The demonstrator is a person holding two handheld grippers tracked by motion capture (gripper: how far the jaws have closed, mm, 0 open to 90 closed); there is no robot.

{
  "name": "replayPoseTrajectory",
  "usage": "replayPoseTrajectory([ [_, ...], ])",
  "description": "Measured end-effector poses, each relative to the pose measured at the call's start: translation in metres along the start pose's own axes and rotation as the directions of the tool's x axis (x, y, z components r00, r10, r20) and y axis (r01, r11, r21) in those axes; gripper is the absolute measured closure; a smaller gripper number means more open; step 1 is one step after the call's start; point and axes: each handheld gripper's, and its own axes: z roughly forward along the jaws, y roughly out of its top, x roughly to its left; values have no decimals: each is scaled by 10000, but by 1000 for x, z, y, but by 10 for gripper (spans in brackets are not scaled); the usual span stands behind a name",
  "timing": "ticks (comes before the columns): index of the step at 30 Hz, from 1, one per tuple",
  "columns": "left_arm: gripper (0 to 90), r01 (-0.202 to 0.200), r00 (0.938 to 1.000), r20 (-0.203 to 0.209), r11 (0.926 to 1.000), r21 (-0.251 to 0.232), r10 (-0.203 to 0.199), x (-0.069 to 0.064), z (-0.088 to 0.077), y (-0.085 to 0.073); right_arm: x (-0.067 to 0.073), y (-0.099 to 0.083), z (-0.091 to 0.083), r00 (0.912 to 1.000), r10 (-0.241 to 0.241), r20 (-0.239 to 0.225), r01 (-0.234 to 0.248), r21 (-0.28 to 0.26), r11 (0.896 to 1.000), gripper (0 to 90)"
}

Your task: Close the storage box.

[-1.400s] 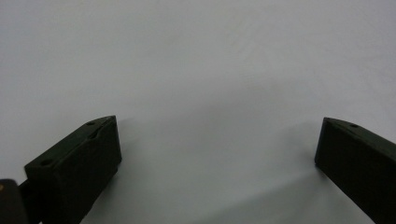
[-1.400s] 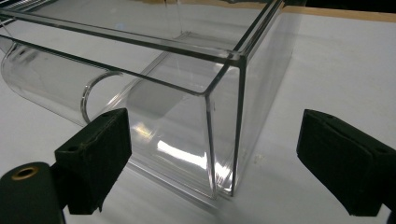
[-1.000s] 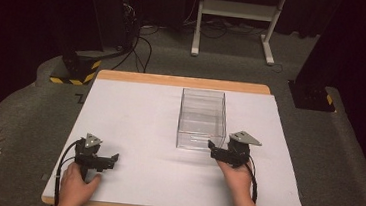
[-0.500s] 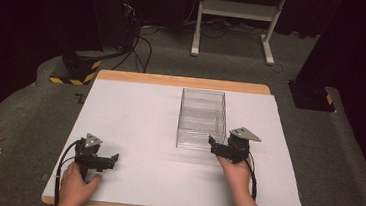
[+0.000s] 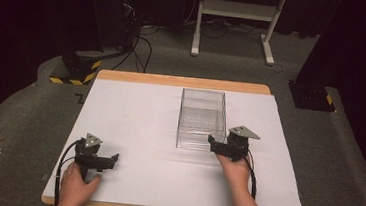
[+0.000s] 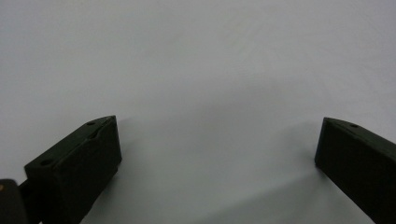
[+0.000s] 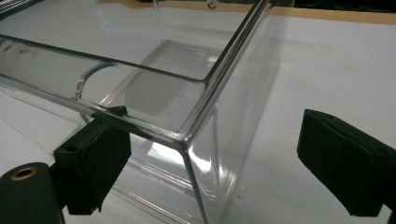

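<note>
A clear, empty plastic box (image 5: 202, 115) stands on the white sheet right of the middle. My right gripper (image 5: 212, 142) is at the box's near right corner, held by a hand. In the right gripper view the box (image 7: 187, 88) has its corner between the jaws of the open right gripper (image 7: 215, 163). One jaw is in front of the near wall and the other is well clear of the side wall. My left gripper (image 5: 112, 159) rests at the sheet's front left, far from the box. In its own view the left gripper (image 6: 217, 154) is open over bare white sheet.
The white sheet (image 5: 139, 124) covers a wooden table (image 5: 183, 81) whose rim shows at the far edge. Beyond the table stand a white frame (image 5: 238, 17), black stands (image 5: 76, 66) and floor cables. A forearm reaches in from the bottom right.
My right gripper has crept a little forward toward the box's corner. The left gripper and the box have stayed put.
</note>
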Motion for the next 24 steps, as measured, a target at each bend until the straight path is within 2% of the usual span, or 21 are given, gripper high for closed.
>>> replayPoseTrajectory([
  [10,5,2,10000,2,10000,0,-2,0,0,0,0,0,-5,9998,-110,-178,114,255,9996,137],
  [18,5,-5,10000,4,10000,8,5,0,0,0,2,-6,-22,9989,-360,-298,365,168,9992,140],
  [24,5,-8,10000,-17,10000,-1,8,0,0,0,-9,-26,-45,9983,-574,-60,576,426,9974,143],
])
